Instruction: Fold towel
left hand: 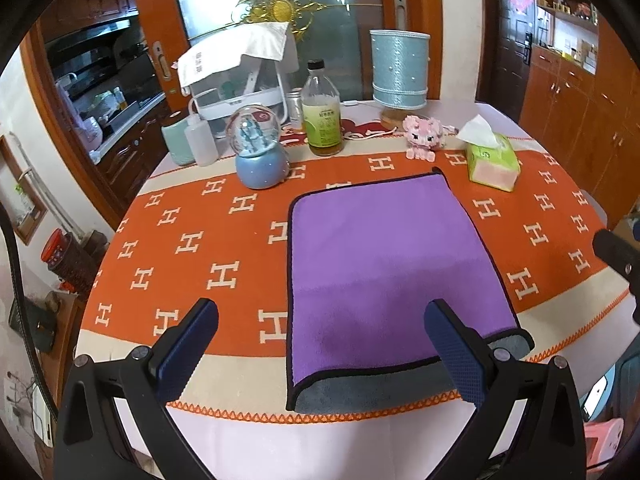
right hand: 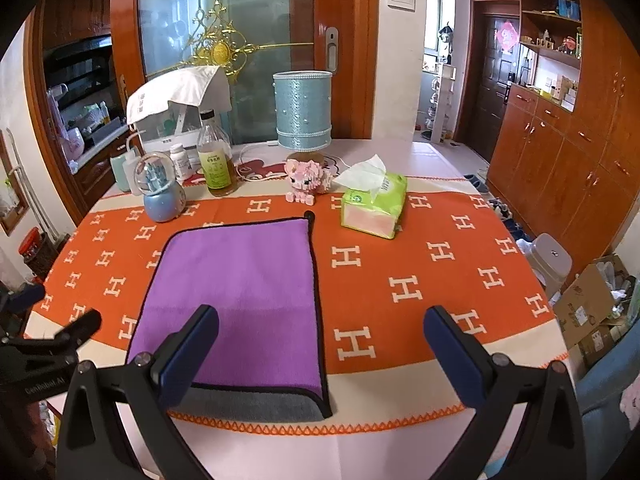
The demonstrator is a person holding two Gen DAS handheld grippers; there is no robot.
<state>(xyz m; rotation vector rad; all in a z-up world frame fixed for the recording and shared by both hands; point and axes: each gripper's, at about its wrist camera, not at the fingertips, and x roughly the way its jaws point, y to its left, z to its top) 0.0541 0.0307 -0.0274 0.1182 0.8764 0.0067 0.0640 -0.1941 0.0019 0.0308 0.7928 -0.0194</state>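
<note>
Hovering above the near table edge, both tools are held clear of the cloth, and nothing is gripped. The left gripper point(left hand: 320, 344) is spread wide, its fingers point(left hand: 188, 344) straddling the near left corner of the towel point(left hand: 384, 264); the right gripper point(right hand: 320, 344) is spread just as wide, its left finger over the towel's near right part and its right finger over bare tablecloth point(right hand: 440, 280).

The purple towel is seen lying flat on the orange patterned tablecloth, already doubled over once by the look of it: a grey strip of the under layer shows along the near edge, where the purple layer falls short. A further fold looks to be the step in hand.

For a clean result, the two near corners should be pinched together, both layers caught at once, with the jaws brought down low so that the grey under layer is not missed. The lift should be kept level and the edge carried toward the far hem, corners matched before release.

Care is needed at the far side: the snow globe point(left hand: 260, 152), bottle point(left hand: 323, 112) and tissue pack point(left hand: 494, 160) stand near the far edge.
</note>
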